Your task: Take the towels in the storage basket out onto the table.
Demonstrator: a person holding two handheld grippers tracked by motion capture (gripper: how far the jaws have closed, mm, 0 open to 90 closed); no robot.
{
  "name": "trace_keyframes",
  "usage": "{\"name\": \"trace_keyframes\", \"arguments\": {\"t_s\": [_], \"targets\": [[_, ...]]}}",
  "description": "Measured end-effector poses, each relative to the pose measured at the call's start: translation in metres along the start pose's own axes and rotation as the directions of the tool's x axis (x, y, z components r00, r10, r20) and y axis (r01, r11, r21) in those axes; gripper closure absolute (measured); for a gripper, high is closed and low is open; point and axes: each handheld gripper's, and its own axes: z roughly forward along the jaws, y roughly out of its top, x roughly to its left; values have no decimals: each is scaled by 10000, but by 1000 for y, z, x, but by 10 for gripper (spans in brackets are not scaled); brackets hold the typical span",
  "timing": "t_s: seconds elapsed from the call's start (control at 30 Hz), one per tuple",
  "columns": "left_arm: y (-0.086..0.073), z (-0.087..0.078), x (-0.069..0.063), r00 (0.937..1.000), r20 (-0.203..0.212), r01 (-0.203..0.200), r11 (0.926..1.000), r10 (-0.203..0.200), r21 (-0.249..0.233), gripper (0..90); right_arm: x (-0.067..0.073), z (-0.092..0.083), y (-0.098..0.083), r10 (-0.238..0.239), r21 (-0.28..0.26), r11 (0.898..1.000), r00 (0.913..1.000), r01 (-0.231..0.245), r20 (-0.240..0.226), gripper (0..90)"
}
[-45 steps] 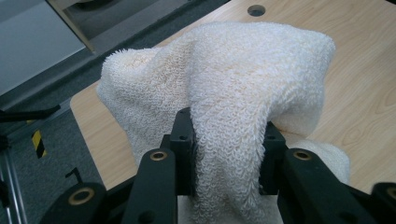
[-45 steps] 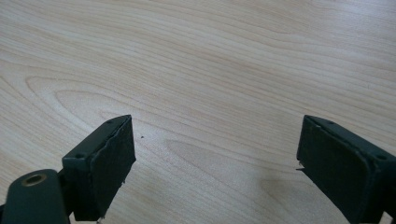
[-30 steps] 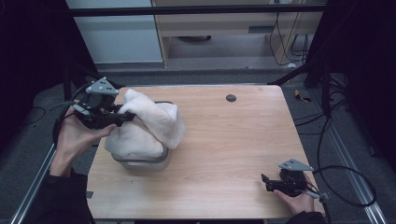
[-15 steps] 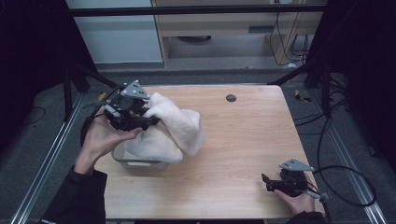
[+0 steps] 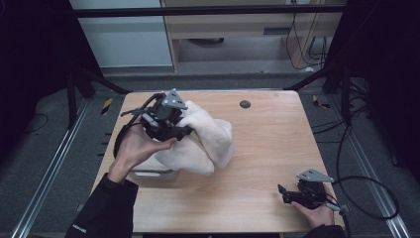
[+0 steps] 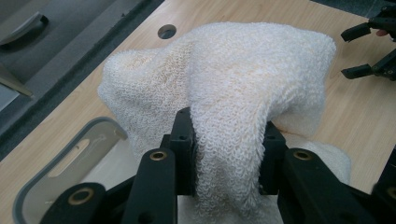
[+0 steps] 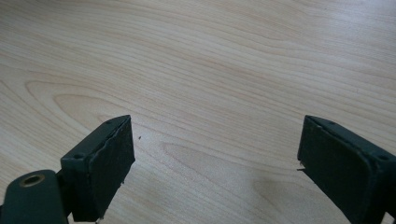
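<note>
A white terry towel [image 5: 210,141] hangs bunched from my left gripper [image 5: 184,130], which a hand holds over the left half of the wooden table [image 5: 267,148]. In the left gripper view the jaws are shut on a thick fold of the towel [image 6: 233,74], and the rest drapes ahead onto the table. A clear plastic container [image 5: 148,173] with a grey rim [image 6: 103,121] sits below and partly under the towel. My right gripper [image 5: 281,194] rests at the table's near right corner, open with bare wood between its pads [image 7: 215,154].
A round hole [image 5: 244,104] marks the table's far edge. The right gripper [image 6: 369,51] shows far off in the left gripper view. Metal rails run along both sides of the table, and cables lie on the floor at the right.
My left hand has carried the towel to the right, away from the table's left edge, dragging it off the container toward the middle. The right gripper has stayed still.
</note>
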Motion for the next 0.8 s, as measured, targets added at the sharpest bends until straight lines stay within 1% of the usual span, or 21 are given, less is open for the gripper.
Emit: {"name": "trace_keyframes", "arguments": {"t_s": [0.13,0.17,0.3,0.4,0.5,0.53,0.67,0.8], "targets": [[7,12,-8,9999,51,-123,9999,123,36,669,-1,-1,0,-51,-51,10000,10000,51,14,107],[9,17,-11,9998,42,-183,9998,183,50,669,-1,-1,0,-67,-54,10000,10000,68,22,107],[13,30,-18,9995,101,-316,9995,316,32,669,-1,-1,-1,-31,-52,10000,10000,31,27,107],[15,40,-22,9997,86,-220,9997,220,-85,669,-1,-1,-1,-36,-38,10000,10000,36,8,107],[18,49,-24,9999,-67,-150,9998,149,-132,669,-1,-2,-1,-44,-61,10000,10000,44,26,106],[19,52,-24,9999,-121,-75,9998,73,-173,668,-1,-2,-1,25,-55,10000,10000,-25,-10,106],[21,65,-25,9996,-179,191,9993,-197,-335,668,-2,-2,-1,-64,-91,9999,10000,64,34,106],[21,82,-26,9985,-281,447,9978,-462,-497,668,-3,-2,-1,-115,-121,9999,9999,115,25,106]]}}
